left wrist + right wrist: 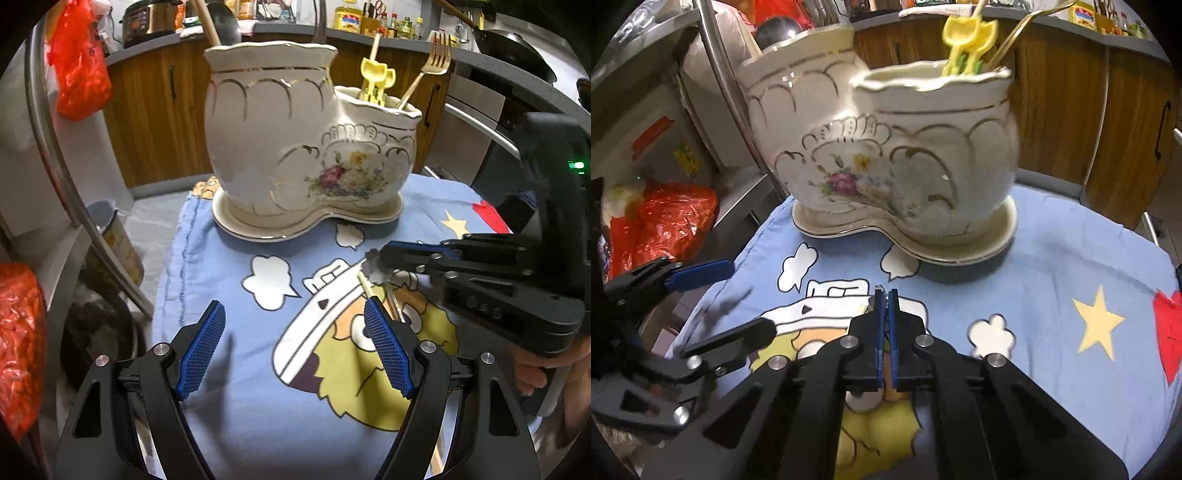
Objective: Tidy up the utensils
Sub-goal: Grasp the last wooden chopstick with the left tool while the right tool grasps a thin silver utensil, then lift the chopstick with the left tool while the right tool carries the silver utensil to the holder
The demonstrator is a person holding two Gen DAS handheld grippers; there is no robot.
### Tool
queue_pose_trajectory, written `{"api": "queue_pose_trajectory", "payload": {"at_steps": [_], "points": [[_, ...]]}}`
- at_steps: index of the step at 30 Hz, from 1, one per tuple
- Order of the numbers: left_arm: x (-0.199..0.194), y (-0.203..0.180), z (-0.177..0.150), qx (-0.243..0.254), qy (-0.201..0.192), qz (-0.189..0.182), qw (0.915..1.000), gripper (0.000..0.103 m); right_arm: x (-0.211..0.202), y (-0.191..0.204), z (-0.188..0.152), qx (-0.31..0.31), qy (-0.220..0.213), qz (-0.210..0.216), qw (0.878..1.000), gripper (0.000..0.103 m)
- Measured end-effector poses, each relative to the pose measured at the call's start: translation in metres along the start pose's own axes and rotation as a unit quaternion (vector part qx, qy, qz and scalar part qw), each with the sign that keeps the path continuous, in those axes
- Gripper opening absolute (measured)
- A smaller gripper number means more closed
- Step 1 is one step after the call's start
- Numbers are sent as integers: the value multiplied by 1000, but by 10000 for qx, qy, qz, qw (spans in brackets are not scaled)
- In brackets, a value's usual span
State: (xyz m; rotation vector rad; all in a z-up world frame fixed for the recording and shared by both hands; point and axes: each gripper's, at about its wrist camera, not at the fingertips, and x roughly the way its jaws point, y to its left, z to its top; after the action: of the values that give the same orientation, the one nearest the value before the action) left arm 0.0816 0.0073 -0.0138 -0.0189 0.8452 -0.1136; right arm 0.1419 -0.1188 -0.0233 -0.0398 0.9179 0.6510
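The utensil holder (295, 147), that cream boot-shaped ceramic thing with gold trim and a flower print, sits on its matching saucer toward the far edge of the tabletop. Its lower front opening already holds a gold fork (430, 70) and a couple of yellow plastic pieces (376, 79), and a wooden handle (207, 22) pokes out of the taller back part. So we'd say we're partway through.

What's left lies on the blue cartoon cloth (229, 288) near the middle of the tabletop: a pale chopstick (367, 288) and what looks like a metal spoon (375, 267), though it's half hidden.

Our right gripper (885, 295) has its fingers pressed together. From the left wrist its tips sit right at the spoon's metal end, but we can't tell if it's actually pinching it. Our left gripper (295, 345) hangs over the cloth with fingers spread wide, nothing between them.

Next up, we guess: lift those last pieces into the holder.
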Motion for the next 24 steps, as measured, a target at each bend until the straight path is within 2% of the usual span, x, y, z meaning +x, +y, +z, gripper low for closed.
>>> {"api": "queue_pose_trajectory", "payload": {"at_steps": [4, 8, 11, 13, 14, 15, 17, 20, 24], "points": [[5, -6, -1, -55, 162, -233, 9996, 74, -20, -8, -5, 102, -156, -2, 9998, 2], [10, -19, -4, -80, 463, -546, 9974, 59, -42, -17, -12, 194, -336, -28, 9992, 2], [10, -32, -8, -3, 591, -605, 9964, 52, -48, -23, -15, 227, -374, -48, 9990, 2], [10, -45, -11, 210, 583, -445, 9971, 44, -51, -25, -17, 260, -390, -46, 9989, 2], [12, -49, -13, 282, 615, -343, 9971, 35, -53, -26, -17, 271, -413, -31, 9988, 2], [15, -52, -14, 332, 684, -262, 9968, 30, -56, -27, -18, 275, -432, -29, 9987, 2], [16, -59, -15, 476, 642, -113, 9967, 23, -59, -28, -19, 277, -471, -21, 9985, 2], [18, -69, -15, 678, 557, 75, 9961, 23, -62, -27, -19, 274, -509, -2, 9983, 2], [20, -74, -13, 811, 457, 192, 9955, 7, -71, -30, -19, 320, -631, 93, 9975, 2]]}}
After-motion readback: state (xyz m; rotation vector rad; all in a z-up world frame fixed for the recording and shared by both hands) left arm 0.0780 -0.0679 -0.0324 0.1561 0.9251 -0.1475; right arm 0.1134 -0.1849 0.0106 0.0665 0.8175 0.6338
